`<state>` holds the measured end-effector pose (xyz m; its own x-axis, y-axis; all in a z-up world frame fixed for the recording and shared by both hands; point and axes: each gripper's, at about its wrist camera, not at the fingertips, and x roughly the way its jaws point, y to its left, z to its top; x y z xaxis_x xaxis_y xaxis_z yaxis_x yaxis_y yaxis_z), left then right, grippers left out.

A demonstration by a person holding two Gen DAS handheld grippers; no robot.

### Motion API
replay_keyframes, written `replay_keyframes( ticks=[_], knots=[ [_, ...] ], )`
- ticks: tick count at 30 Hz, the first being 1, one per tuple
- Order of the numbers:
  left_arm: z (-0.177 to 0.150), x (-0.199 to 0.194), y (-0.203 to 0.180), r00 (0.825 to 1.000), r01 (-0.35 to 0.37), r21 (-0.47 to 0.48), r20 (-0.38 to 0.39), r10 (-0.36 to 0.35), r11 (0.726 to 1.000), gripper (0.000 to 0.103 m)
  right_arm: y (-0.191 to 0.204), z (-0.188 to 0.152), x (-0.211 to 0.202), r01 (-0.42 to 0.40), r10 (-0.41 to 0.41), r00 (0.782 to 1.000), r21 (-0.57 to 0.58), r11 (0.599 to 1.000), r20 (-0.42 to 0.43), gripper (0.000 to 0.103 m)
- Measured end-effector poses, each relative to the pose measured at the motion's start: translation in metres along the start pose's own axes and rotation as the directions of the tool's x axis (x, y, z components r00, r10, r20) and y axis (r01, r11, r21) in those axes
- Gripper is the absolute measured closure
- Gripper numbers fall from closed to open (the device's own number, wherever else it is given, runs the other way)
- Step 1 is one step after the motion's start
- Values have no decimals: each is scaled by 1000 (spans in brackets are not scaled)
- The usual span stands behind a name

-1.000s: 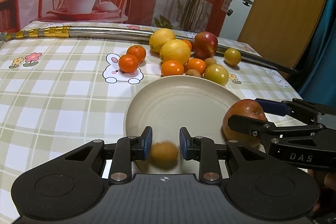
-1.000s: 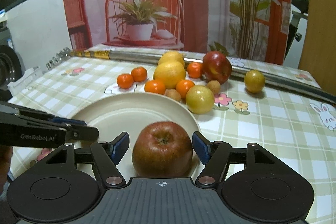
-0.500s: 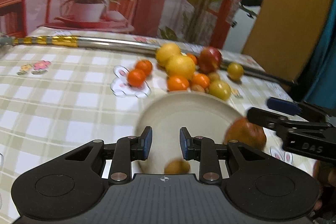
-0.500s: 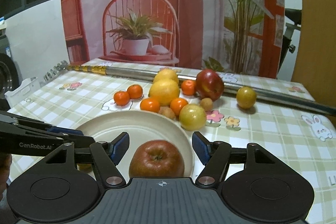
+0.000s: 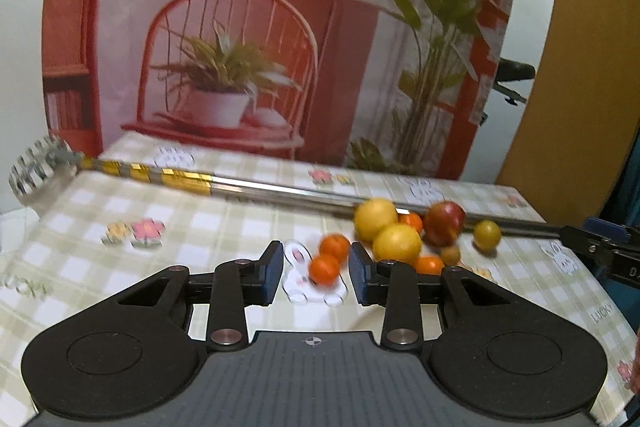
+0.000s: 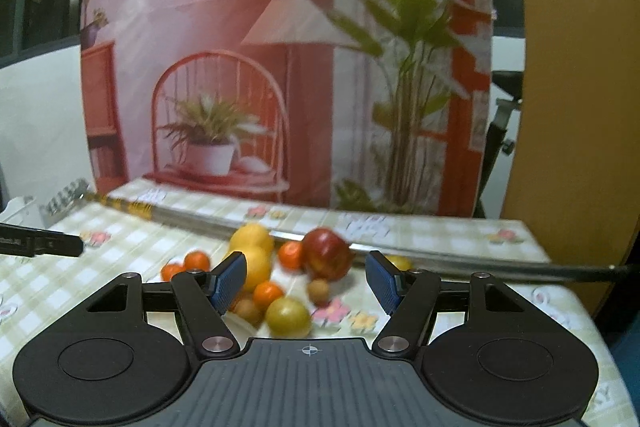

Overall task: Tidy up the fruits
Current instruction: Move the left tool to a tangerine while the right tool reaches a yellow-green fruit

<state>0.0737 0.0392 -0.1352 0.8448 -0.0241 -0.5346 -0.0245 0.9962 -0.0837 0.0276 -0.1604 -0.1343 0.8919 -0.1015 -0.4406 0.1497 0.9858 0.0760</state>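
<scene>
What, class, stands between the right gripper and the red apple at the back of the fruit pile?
Between the right gripper and the red apple lie smaller fruits: a small brown fruit just before it, an orange and a yellow-green fruit nearer. Coming from above, nothing visible blocks it.

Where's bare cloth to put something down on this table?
Free: the checked cloth left of the small oranges, below the metal pole. Crowded: the fruit cluster around the yellow fruits and red apple.

A printed backdrop point(image 5: 248, 39) of a red chair, lamp and plants hangs beside a wooden door point(image 5: 576, 67).
</scene>
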Motion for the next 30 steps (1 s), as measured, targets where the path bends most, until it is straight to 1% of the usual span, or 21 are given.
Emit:
replay_keyframes(
  ticks=[2,5,8,10,11,17,21,25,28,30],
  knots=[
    [4,0,2,1000,-7,6,2,7,1000,65,-7,5,1,12,-12,1000,10,1000,10,39],
    [11,5,5,1000,-3,2,-9,3,1000,65,-15,9,6,4,-4,1000,23,1000,13,37],
    [19,9,8,1000,3,4,-13,-3,1000,65,-18,13,12,14,-14,1000,6,1000,8,37],
    [24,13,9,1000,10,9,-19,-9,1000,65,-18,17,15,8,-8,1000,-3,1000,15,33],
    [25,15,9,1000,12,6,-26,-12,1000,65,-17,18,16,4,-4,1000,-6,1000,19,29],
    [28,41,17,993,33,-34,-114,-37,999,65,-19,22,31,15,-14,1000,-16,1000,16,28],
    [26,67,16,979,78,-38,-185,-84,996,65,-24,21,43,19,-19,1000,-5,1000,-2,28],
    [15,95,6,968,103,26,-231,-95,994,65,-34,19,56,22,-21,999,27,999,-29,29],
    [6,114,-2,959,135,71,-259,-112,988,65,-43,18,65,21,-18,999,63,998,-44,29],
    [2,127,-5,956,136,96,-274,-106,986,64,-50,17,68,20,-16,999,85,996,-48,29]
  ],
)
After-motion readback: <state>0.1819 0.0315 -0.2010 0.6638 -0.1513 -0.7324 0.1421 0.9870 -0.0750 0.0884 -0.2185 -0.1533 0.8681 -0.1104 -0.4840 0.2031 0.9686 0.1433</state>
